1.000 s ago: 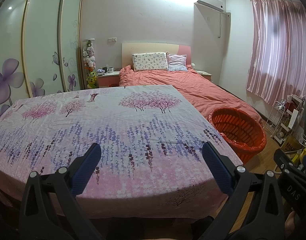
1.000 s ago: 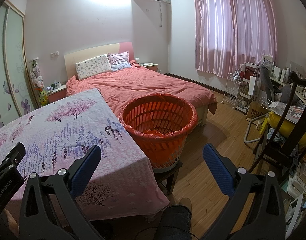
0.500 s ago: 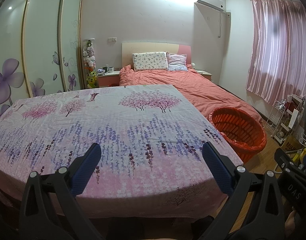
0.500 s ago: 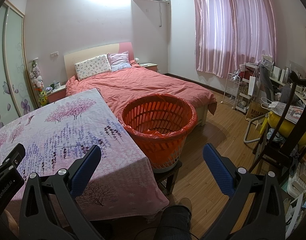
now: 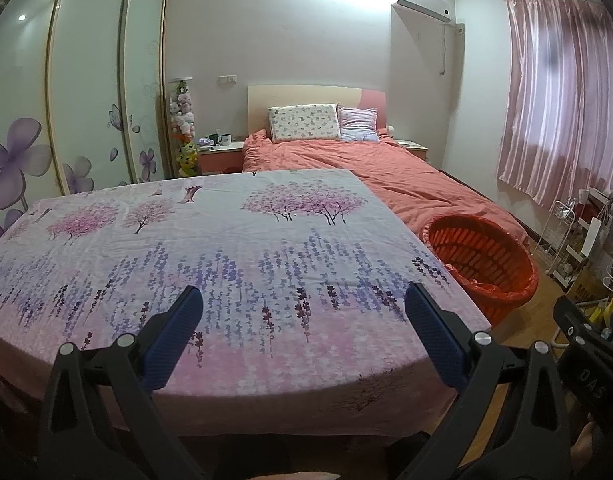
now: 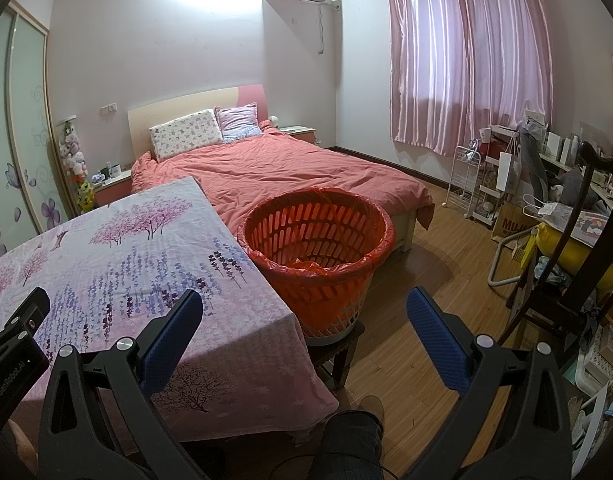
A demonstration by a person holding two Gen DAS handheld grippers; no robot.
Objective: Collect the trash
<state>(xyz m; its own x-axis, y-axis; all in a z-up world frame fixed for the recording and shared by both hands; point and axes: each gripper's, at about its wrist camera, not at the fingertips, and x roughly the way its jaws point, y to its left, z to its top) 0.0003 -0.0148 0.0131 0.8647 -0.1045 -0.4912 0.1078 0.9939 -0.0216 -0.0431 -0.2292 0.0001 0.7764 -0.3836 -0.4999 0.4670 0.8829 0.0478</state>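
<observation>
both tongs, left gripper (image 5: 304, 322) and right gripper (image 6: 304, 326), gape wide and empty; no trash visible on flowered cloth (image 5: 226, 248), so scan first, then carry finds to orange basket (image 6: 318, 240) at frame centre.

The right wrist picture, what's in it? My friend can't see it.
Open right tongs with blue pads hang empty in front of a round orange plastic basket lined with a red bag. The basket stands on a dark stool beside a table under a flowery pink-and-purple cloth, with a salmon-covered bed behind.
</observation>
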